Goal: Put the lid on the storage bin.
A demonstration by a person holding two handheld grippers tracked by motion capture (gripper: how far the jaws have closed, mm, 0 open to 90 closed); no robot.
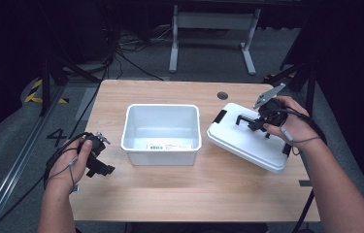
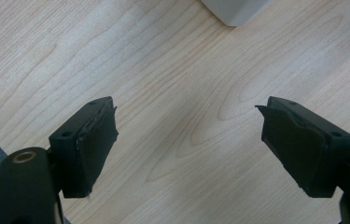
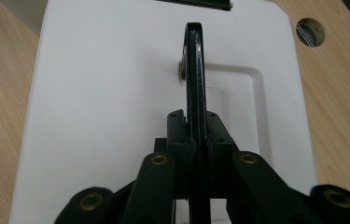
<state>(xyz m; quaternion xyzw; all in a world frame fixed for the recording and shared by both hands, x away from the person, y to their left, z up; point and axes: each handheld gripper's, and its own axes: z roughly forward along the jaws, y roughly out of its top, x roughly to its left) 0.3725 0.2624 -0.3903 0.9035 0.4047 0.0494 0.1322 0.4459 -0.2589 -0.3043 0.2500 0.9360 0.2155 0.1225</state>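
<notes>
**Bin at centre, lid to its right, a gripper on each side**

A table (image 1: 170, 199) holds a bin (image 1: 161, 133) at its centre. Right of the bin sits a lid (image 1: 240, 141), turned at an angle, apart from the bin. A handle (image 3: 195, 70) stands up from the lid's top, and the right gripper (image 1: 259, 121) sits over the lid with its jaws clamped on that handle. Behind the lid, near the table's far edge, is a hole (image 1: 223, 95). Left of the bin, by the table's left edge, the left gripper (image 2: 189, 140) hangs over bare tabletop, nothing between its jaws. A desk frame (image 1: 212, 34) stands on the floor behind the table.
</notes>
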